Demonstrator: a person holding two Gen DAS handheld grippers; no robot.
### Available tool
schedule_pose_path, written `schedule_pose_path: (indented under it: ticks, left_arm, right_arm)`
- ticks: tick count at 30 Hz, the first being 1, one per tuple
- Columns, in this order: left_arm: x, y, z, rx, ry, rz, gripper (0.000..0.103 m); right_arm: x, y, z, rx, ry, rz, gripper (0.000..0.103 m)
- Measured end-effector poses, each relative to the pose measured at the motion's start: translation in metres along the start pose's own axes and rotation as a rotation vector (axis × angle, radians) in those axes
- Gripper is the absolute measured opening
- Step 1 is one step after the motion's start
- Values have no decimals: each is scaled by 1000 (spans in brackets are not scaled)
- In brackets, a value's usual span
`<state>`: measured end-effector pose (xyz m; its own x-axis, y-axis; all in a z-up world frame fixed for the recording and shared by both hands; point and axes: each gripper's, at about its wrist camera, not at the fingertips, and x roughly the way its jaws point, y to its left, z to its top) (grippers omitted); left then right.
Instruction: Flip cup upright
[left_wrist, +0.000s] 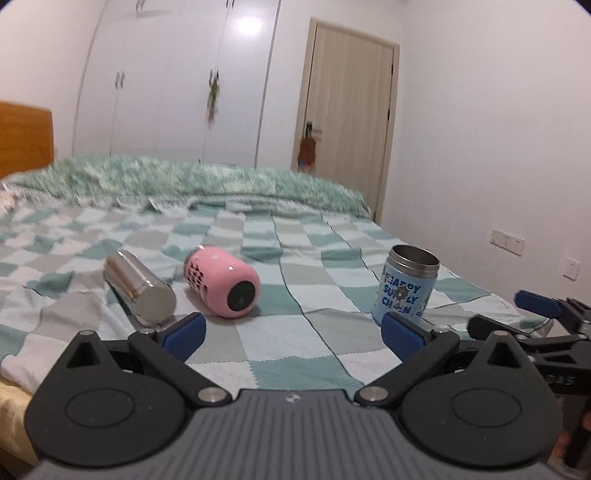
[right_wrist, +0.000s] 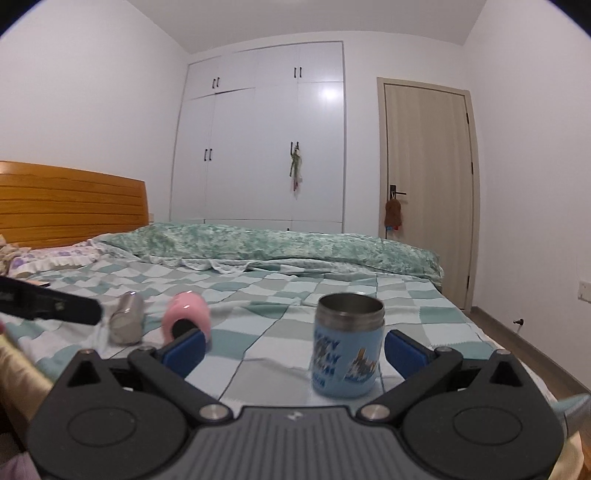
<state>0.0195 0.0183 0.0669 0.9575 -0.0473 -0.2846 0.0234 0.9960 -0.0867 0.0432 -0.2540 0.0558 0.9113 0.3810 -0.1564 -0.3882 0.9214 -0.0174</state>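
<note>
Since they lie on their sides on the soft checked bed (left_wrist: 295, 339), the steel cup (left_wrist: 138, 286) at left and the pink cup (left_wrist: 221, 282) beside it look light, rigid and slick; I would grip each across its round body. Right of them the blue cup (left_wrist: 406, 286) stands upright, mouth open, with blurred lettering, perhaps "HAPPY". Both the left tongs (left_wrist: 293, 332) and right tongs (right_wrist: 293, 350) gape wide, holding nothing.
</note>
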Motion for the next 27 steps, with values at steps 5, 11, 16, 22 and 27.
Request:
schedule_pose_path:
  ticks: [5,11,16,22,27]
  left_arm:
    - [-4,-2,-27,10,-46,20,103]
    - [2,-9,-60,70,-144,90,103]
    - [4,-8,-72,61,-171,82,103]
    - [6,-7,-73,62,-159,78,103]
    - [7,-5,-74,56,-156,78,103]
  right_arm:
    - [-17,4,-20,26,17,-7,103]
    - [-21,3,-38,18,17,-31,103]
    - [-26,-7,-42,51,-16,-48,103]
    - [-26,-13,-43,80,-32,-52,103]
    - [-23,-8,-43,58,-25,-52,103]
